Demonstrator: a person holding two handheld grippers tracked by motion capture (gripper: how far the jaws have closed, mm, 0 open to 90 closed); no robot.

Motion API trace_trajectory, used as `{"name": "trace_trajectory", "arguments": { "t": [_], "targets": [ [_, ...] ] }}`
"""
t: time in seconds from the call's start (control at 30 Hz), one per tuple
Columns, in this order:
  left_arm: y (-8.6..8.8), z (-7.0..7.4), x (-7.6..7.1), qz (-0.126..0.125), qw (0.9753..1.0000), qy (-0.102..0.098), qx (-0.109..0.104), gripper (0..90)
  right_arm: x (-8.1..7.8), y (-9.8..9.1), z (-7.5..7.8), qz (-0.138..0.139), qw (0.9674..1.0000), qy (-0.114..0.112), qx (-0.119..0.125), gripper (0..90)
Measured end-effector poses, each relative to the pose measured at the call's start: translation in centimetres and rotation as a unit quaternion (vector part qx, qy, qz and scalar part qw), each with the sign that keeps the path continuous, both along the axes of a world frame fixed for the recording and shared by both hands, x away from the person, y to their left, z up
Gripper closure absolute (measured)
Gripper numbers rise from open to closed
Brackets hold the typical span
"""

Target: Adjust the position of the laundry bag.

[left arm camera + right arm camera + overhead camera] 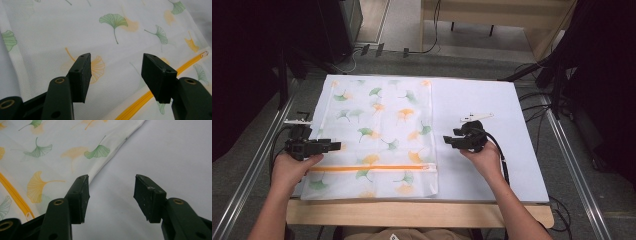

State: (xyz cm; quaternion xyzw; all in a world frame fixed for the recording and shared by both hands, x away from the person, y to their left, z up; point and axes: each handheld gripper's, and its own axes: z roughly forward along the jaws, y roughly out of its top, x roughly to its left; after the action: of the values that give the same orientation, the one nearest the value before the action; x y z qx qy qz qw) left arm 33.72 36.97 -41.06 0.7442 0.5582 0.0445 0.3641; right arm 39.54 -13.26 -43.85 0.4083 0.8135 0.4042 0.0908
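The ginkgo-print mesh laundry bag (379, 135) lies flat between both grippers. The left gripper (115, 75) and right gripper (111, 196), jaws apart and empty, should probably each pinch the nearest edge squarely.

No legible text or signs anywhere

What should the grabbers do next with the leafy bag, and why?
Probably the right gripper should ease toward the mesh laundry bag's near edge. Both grippers are open and empty; the left gripper already hovers over the bag near its orange zipper.
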Motion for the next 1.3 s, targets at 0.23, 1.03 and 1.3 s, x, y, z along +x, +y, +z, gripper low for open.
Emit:
{"name": "trace_trajectory", "arguments": {
  "t": [0.23, 1.03, 1.3],
  "targets": [
    [0.1, -0.1, 0.0, -0.001, 1.0, 0.002, 0.003, 41.5, 0.3, 0.1, 0.3, -0.001, 0.9998, -0.003, 0.018, 49.9],
    [-0.7, 0.0, 1.0, -0.012, 0.9998, -0.004, 0.015, 41.3, -0.5, 0.4, 0.0, 0.006, 0.9999, 0.015, -0.004, 46.2],
    [-0.3, 0.0, 0.8, -0.008, 0.9998, -0.004, 0.017, 41.2, -0.4, 1.4, -0.2, 0.018, 0.9996, 0.019, -0.007, 45.8]
  ]
}}
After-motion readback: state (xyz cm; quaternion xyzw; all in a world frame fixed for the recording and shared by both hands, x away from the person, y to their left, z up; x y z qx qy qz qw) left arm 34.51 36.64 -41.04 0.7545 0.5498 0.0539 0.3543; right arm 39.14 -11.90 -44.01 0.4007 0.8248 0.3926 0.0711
